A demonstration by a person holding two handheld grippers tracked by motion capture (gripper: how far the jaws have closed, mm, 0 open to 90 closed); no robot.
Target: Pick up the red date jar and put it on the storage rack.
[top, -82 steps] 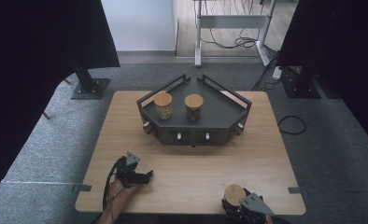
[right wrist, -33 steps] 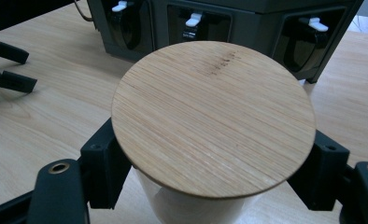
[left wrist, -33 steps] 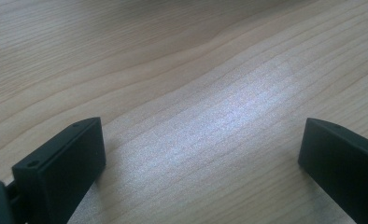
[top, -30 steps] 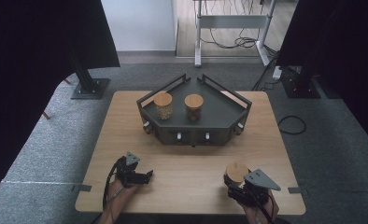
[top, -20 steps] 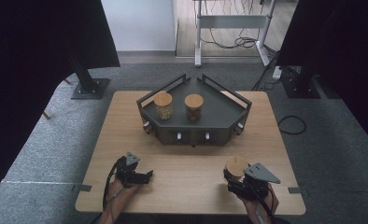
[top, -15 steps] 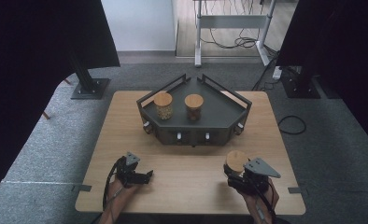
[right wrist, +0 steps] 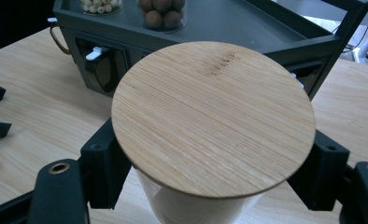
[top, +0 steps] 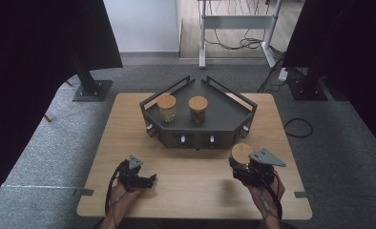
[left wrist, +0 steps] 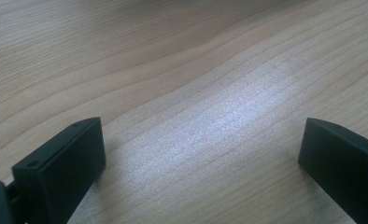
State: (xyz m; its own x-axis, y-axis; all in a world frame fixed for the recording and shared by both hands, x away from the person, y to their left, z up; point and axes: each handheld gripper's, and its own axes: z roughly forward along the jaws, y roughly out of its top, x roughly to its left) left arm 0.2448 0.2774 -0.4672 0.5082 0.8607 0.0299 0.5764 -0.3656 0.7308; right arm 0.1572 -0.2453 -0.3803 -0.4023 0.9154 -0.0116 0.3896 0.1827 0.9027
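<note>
One jar (top: 242, 153), clamped in the right hand-held gripper (top: 245, 167), has moved nearer the tray (top: 234, 124).

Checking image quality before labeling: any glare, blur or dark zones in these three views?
High view: black curtains both sides go near featureless; table evenly lit, soft shadows. Left gripper view: pale sheen on the wood between the open jaws, far wood soft. Right gripper view: lid of the held jar sharp, tray behind slightly soft; no glare.

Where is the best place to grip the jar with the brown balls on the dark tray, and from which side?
Probably grip the brown-ball jar on its glass wall just below the wooden lid, coming from the tray's open near right side: its left neighbour, the pale-ball jar, stands close.
</note>
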